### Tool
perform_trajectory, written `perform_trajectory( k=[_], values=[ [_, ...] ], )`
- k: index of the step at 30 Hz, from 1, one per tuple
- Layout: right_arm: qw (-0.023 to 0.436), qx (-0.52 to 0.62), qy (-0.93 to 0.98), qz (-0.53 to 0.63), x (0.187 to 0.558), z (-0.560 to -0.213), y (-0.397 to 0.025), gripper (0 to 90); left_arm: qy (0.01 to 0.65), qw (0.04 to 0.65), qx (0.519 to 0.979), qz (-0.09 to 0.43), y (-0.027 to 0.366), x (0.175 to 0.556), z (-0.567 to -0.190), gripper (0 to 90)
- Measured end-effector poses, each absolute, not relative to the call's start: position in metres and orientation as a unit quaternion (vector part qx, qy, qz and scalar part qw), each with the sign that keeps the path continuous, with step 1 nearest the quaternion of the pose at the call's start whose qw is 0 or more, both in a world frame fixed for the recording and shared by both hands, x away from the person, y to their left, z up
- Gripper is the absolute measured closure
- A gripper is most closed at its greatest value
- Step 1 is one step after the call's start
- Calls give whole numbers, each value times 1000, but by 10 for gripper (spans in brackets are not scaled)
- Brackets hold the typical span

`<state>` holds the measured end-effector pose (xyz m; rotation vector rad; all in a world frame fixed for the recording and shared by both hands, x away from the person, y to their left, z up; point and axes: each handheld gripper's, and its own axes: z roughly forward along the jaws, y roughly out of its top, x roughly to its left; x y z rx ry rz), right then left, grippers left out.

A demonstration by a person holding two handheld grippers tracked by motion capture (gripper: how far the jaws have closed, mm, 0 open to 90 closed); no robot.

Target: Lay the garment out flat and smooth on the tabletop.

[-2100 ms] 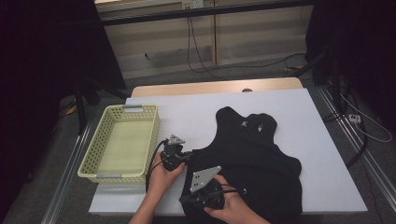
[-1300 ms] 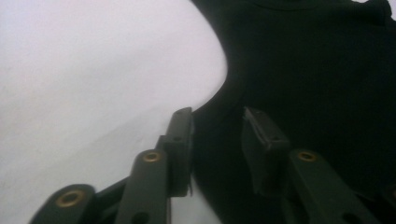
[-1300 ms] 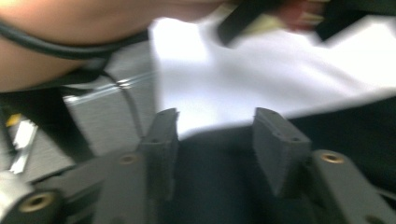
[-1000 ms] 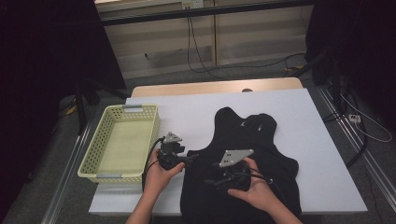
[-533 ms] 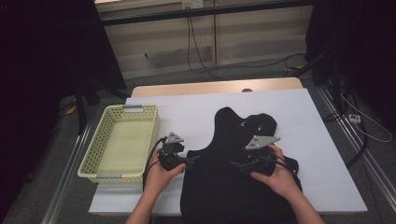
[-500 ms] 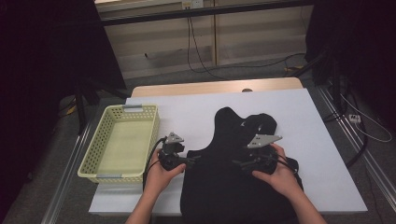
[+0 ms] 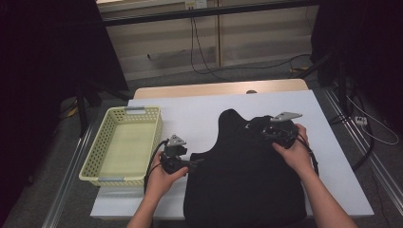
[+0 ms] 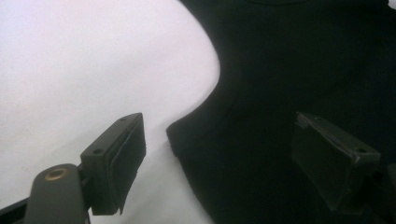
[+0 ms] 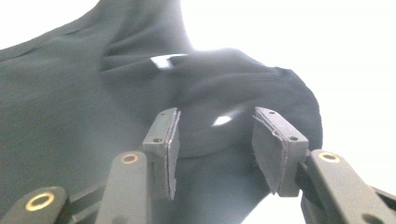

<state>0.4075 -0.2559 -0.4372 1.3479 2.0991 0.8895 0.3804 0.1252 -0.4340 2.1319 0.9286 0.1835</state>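
A black sleeveless garment [image 7: 247,175] lies flat on the white table [image 7: 190,114], neck end away from the person. My left gripper [image 7: 194,163] sits at its left edge, open; in the left gripper view [image 8: 224,158] a corner of the garment's edge [image 8: 196,135] lies between the wide-set jaws. Over the bunched upper right shoulder is my right gripper [image 7: 268,132]. In the right gripper view [image 9: 217,140] it is open, with a rounded fold of black cloth [image 9: 219,126] between the pads. A small white label [image 9: 163,60] shows on the cloth.
A pale yellow-green plastic basket [image 7: 107,137] stands empty at the table's left side, close to the left hand. White table surface lies free beyond the garment and to its right. Cables trail on the floor behind the table.
My right gripper has travelled from the garment's lower middle up and to the right, to the bunched shoulder. The left gripper has stayed at the garment's left edge.
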Motion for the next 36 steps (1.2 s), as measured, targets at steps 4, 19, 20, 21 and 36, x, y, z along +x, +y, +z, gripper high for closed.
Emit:
perform_trajectory(
  k=[4,19,20,21,36],
  values=[
    [220,502,763,343,414,-446,-259,575,366,395,839,71,125,382,-435,188],
    [202,519,765,324,419,-455,-255,656,368,390,840,80,127,381,-435,172],
    [198,518,765,327,420,-456,-255,715,368,391,840,80,127,381,-435,163],
    [189,517,765,334,420,-456,-256,743,367,391,840,83,127,381,-434,162],
    [190,498,765,362,418,-436,-253,900,365,393,840,83,126,381,-433,159]
  ],
)
